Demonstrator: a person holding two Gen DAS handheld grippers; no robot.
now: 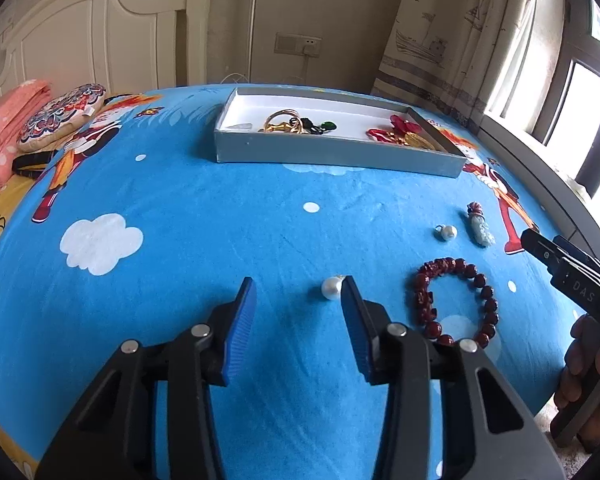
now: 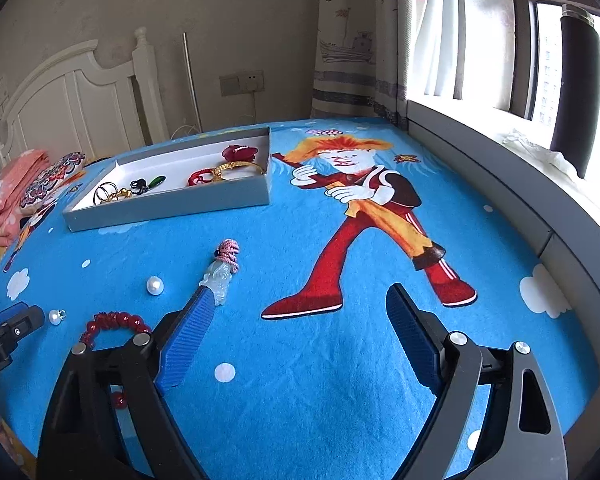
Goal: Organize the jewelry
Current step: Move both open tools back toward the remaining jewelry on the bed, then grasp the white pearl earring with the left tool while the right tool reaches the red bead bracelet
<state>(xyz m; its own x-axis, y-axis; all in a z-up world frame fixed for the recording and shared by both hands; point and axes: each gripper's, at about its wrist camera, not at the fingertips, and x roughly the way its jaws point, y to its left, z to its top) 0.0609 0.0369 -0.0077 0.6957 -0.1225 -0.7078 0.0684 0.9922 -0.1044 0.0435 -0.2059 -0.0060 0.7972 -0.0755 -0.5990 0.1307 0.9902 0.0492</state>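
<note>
A shallow grey box (image 1: 332, 156) with a white floor sits on the blue cartoon bedsheet (image 1: 204, 216), toward the headboard (image 1: 84, 36), and serves as the landmark here. Inside it, at the end nearer the headboard, lie gold rings (image 1: 281, 119) tangled with a dark green pendant (image 1: 320, 126); at the other end lie a red flower piece (image 1: 403, 124) and a gold bangle (image 2: 236, 170) with red cord. Outside the box, on the sheet on the near side of it, four pieces remain loose: a pale jade pendant (image 2: 220, 276) with a pink knotted cord, a small pearl with a metal loop (image 1: 446, 232) just beside that pendant, a larger white pearl (image 1: 331, 289) nearer the cameras, and a dark red bead bracelet (image 1: 456, 300) beside the larger pearl. The left gripper (image 1: 298, 292) hangs over the sheet well short of the box, its jaws partly open with nothing between them; its right finger's tip stands just beside the larger pearl, and I cannot tell whether it touches. The right gripper (image 2: 300, 300) is also well short of the box, jaws spread wide and empty, with its left finger's tip overlapping the lower end of the jade pendant. A folded pink blanket (image 1: 8, 136) and a patterned cushion (image 1: 62, 114) lie beyond the box's headboard end.
</note>
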